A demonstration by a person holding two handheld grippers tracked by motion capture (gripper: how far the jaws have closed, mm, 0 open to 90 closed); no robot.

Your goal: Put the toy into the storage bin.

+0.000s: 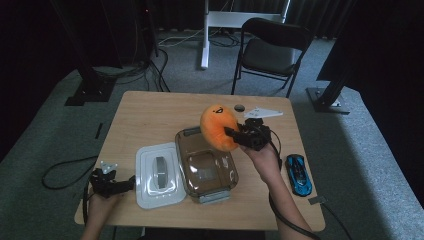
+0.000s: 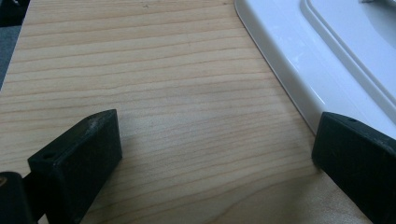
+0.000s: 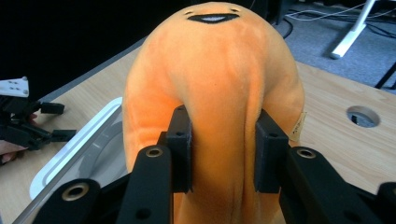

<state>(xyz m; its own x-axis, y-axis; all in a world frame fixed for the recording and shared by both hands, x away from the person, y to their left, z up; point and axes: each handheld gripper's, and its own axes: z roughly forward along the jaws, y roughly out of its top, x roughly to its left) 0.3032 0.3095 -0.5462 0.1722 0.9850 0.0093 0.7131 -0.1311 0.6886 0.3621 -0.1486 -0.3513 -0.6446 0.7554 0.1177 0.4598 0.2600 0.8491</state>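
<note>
Right gripper view: my right tongs (image 3: 223, 149) pinch the plush (image 3: 215, 88), held above the box (image 1: 207, 167) mid-desk (image 1: 150, 110). Left tongs (image 2: 215, 163) gape empty beside the lid (image 2: 327, 60), near left. I judge: lower squarely, release inside.

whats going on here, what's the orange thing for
A person works at a wooden table with a gripper in each hand. The right gripper pinches an orange plush toy, held above an open clear container. The left gripper rests open beside the white lid. A blue toy car sits apart.
</note>
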